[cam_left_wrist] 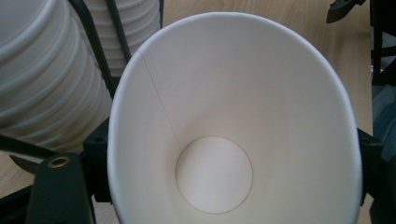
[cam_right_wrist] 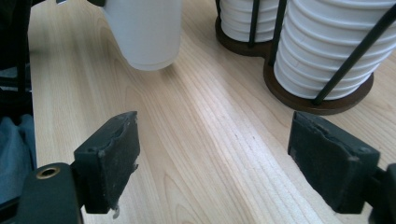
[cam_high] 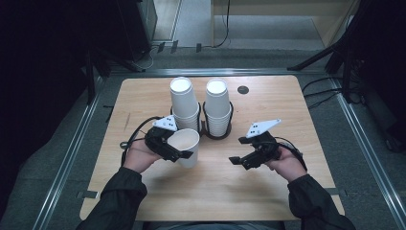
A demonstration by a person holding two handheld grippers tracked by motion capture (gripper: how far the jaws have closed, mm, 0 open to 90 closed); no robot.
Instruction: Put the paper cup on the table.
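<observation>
Paper cup (cam_high: 185, 146), smooth, white and tapered, is sitting clamped in the left gripper (cam_high: 178, 149), mouth tilting toward the person, just above the pale woodgrain table (cam_high: 143, 96). Right gripper (cam_high: 240, 151) is hovering level, jaws wide apart, gripping nothing. Behind, 2 ribbed cup stacks (cam_high: 184, 103) are standing in a black wire holder (cam_high: 216, 130).

Two stacks of upturned white cups (cam_high: 183, 103) (cam_high: 217, 105) were seated side by side in a dark wire holder (cam_high: 206, 128) on the wooden table (cam_high: 268, 191) — a small black disc (cam_high: 243, 89) was seen near the far edge.
</observation>
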